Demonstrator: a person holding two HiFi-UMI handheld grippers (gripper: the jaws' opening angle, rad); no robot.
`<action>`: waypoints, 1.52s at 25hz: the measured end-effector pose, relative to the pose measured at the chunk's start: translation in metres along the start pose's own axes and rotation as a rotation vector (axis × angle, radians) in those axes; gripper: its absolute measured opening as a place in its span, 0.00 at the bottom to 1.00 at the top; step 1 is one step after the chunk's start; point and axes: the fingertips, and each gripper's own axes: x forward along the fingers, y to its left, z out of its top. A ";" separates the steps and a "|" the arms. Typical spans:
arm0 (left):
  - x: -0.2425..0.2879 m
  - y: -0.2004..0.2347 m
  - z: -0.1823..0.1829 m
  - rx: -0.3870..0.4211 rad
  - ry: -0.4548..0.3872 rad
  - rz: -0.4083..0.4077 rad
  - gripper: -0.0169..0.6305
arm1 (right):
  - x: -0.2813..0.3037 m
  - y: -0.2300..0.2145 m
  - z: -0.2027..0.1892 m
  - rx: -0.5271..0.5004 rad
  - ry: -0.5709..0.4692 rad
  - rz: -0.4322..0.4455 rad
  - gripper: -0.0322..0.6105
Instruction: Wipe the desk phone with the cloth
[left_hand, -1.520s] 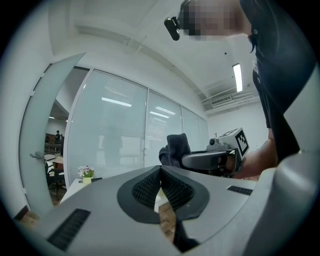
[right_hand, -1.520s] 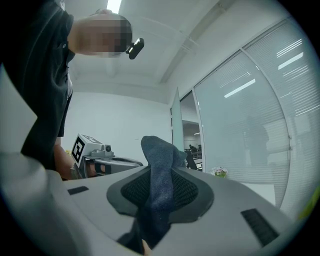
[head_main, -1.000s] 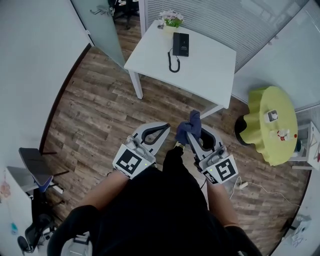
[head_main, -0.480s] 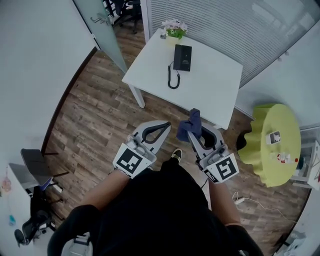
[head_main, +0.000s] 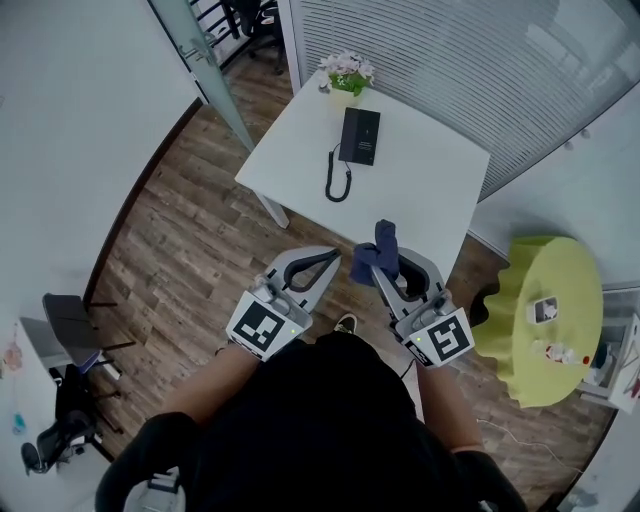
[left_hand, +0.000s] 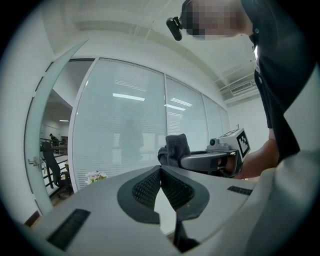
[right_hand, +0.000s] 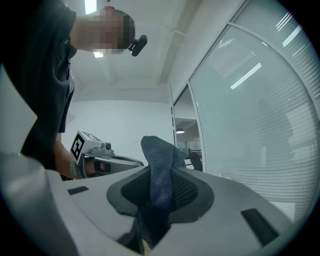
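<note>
Wood-plank floor (head_main: 190, 240) stretches beneath a person standing back from a white desk (head_main: 420, 190) set against a wall of closed blinds (head_main: 470, 60). The phone (head_main: 359, 136), black and flat on the desk's far half, lies just in front of a small pot of flowers (head_main: 347, 72) at the far corner, and its dark cord (head_main: 336, 178) loops toward the desk's left edge. The right hand-held gripper (head_main: 388, 264) is held in the air short of the desk's near edge, well apart from the phone. Its jaws are clamped on a dark blue cloth (right_hand: 159, 165), which sticks up past the fingertips in a bunched fold and hangs down between the pads in the right gripper view. The left hand-held gripper (left_hand: 160, 172) hovers beside it at about the same height. Its jaws are closed tip to tip with nothing between them, and only a narrow gap shows lower down between the pads. The two grippers are near each other but not touching. A round table (head_main: 545, 300) draped in green stands to the right with a few small items on top. A chair (head_main: 70, 318) sits by the left wall, and a glass door (head_main: 205, 55) stands beyond the desk.
</note>
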 end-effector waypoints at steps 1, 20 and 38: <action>0.005 0.001 0.001 -0.001 0.001 0.008 0.04 | 0.000 -0.006 0.000 0.003 -0.001 0.009 0.23; 0.072 0.103 -0.019 -0.015 0.033 0.011 0.04 | 0.074 -0.099 -0.016 0.051 0.035 -0.032 0.23; 0.117 0.245 -0.045 -0.019 0.072 -0.163 0.04 | 0.201 -0.159 -0.069 -0.112 0.296 -0.205 0.23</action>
